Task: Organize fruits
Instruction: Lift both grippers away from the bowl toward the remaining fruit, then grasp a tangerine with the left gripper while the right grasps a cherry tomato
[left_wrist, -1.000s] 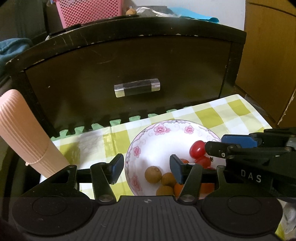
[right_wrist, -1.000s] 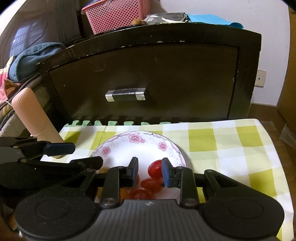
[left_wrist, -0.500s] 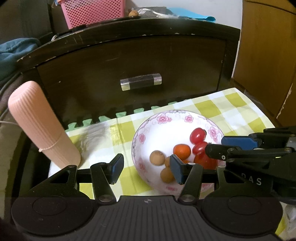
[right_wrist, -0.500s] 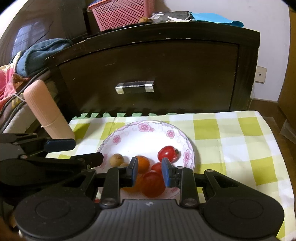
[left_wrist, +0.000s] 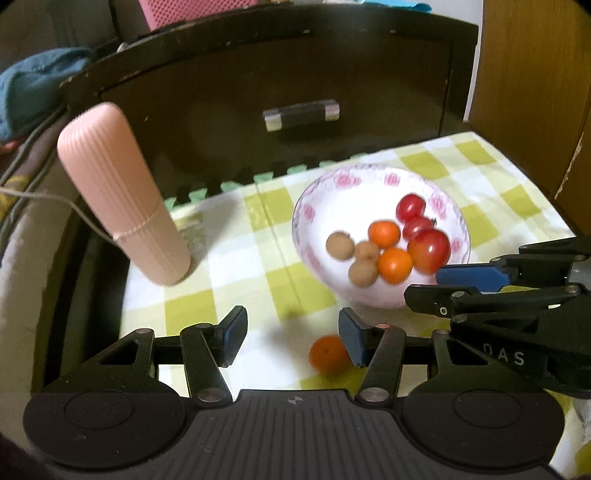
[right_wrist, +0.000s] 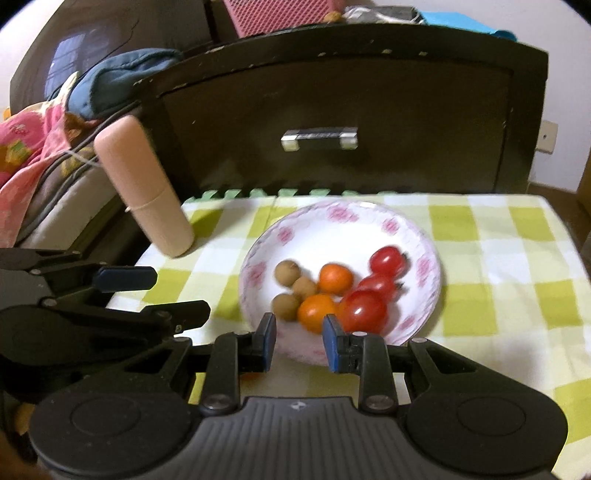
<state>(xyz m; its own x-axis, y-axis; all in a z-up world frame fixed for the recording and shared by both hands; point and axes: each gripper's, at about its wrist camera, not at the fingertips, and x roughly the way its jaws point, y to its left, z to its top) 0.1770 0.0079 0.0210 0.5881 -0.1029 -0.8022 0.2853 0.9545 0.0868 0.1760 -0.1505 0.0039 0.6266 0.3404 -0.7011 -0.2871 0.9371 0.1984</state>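
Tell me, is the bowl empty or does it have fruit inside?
Not empty. The bowl holds red tomatoes, orange fruits and small brown fruits.

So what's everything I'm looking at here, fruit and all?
bowl: one, white with pink flowers, on the checked cloth
tomatoes: three, red, right side of the bowl
oranges: two small, orange, middle of the bowl
brown fruits: three, tan, left side of the bowl
loose orange: one, orange, on the cloth in front of the bowl
cloth: one, yellow-green and white checks, covering the table
pink tube: one, ribbed, standing left of the bowl
drawer front: one, dark brown, behind the table
basket: one, pink, on top of the drawer unit
left gripper: black with blue pads, open, nothing held
right gripper: black with blue pads, narrow gap, nothing held
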